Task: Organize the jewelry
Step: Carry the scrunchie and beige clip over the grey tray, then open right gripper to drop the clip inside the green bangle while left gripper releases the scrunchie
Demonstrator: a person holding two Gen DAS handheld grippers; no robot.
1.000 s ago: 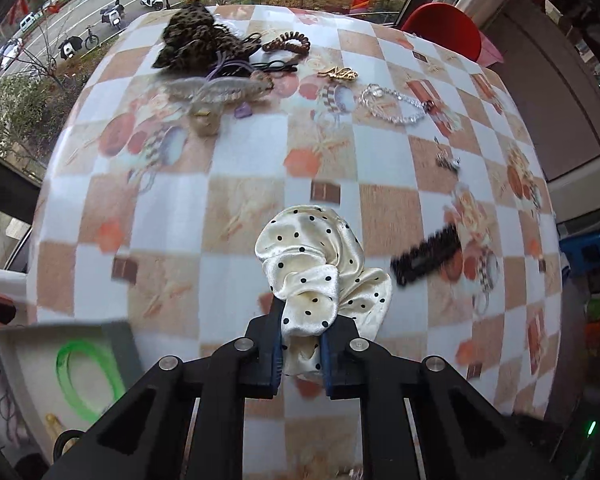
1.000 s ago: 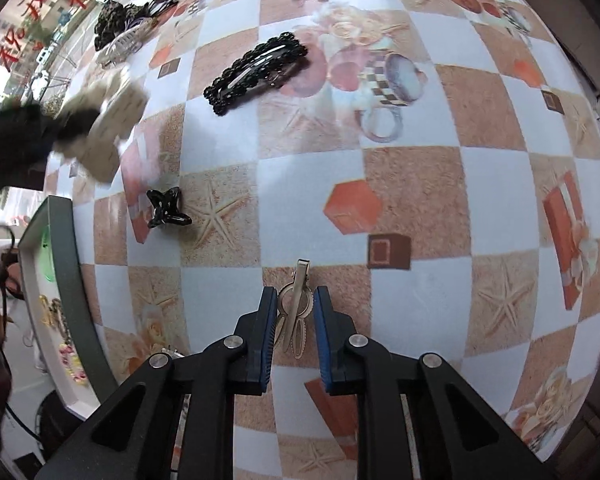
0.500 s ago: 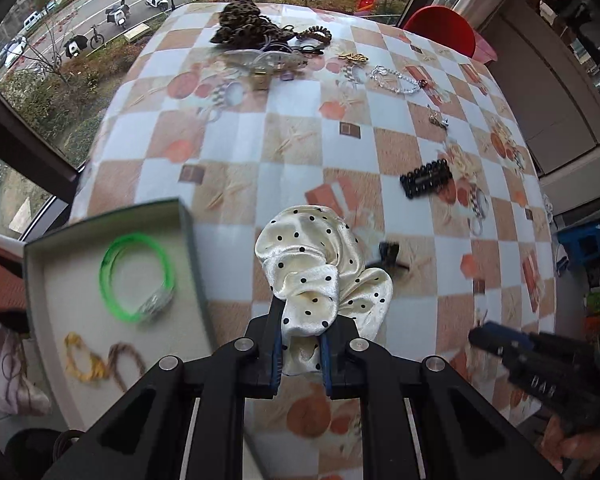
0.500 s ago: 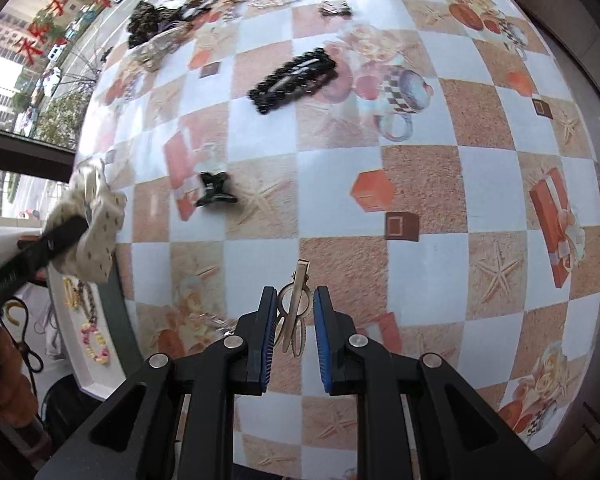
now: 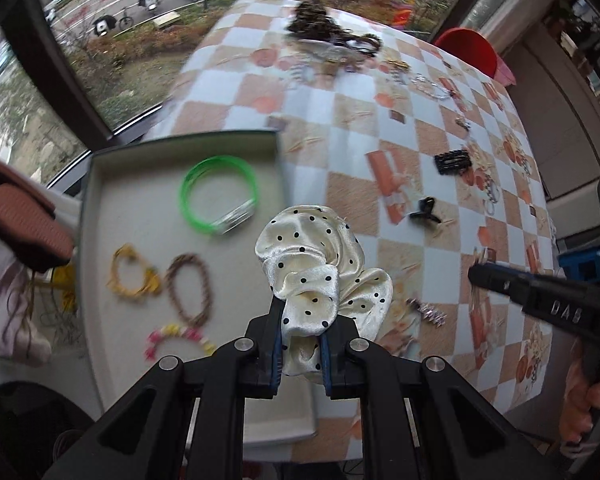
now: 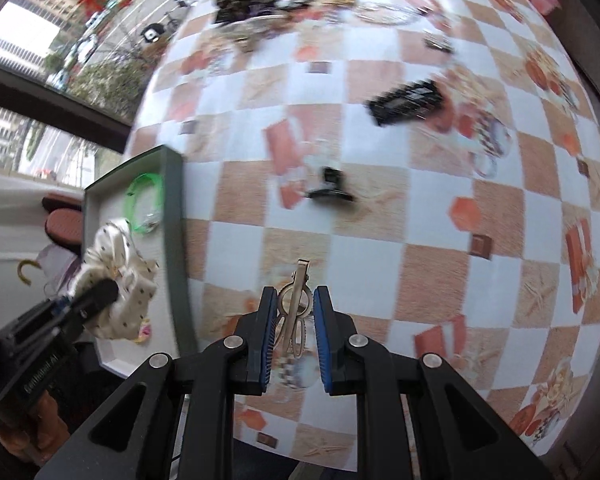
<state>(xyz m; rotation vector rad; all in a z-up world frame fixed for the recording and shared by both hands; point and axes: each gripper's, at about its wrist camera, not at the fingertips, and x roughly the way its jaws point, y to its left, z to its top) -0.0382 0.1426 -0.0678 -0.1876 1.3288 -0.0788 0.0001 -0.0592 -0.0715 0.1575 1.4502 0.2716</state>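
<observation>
The scrunchie (image 5: 320, 268) hangs pinched in my left tongs (image 5: 300, 354), a fold of its cream, black-dotted satin clamped between the pads, the rest puffing out above them. It sits over the near corner of the tray (image 5: 85, 216), above the tray floor and clear of the green bangle (image 5: 219, 194) and the small beaded bracelets (image 5: 190, 290) already lying there. I judge it light and very soft: satin is slick, so a thin fold could slide out, and a grip across the gathered band is the safer hold. It won't break if it drops, and it should land flat.

My right tongs (image 6: 296, 320) are closed on a metal clip (image 6: 296, 304), a thin silver piece with loops, its beak sticking out past the pads. It is held above the checked tablecloth (image 6: 360, 248), near the tray's right wall. I take it for stiff, light and slippery; held by the flat of its body it may twist, so a hold near the looped middle seems best.

Farther out on the cloth lie a small black claw (image 6: 330, 192), a black barrette (image 6: 408, 100), and a blurred heap of other pieces (image 6: 260, 4) at the far edge by the window.
</observation>
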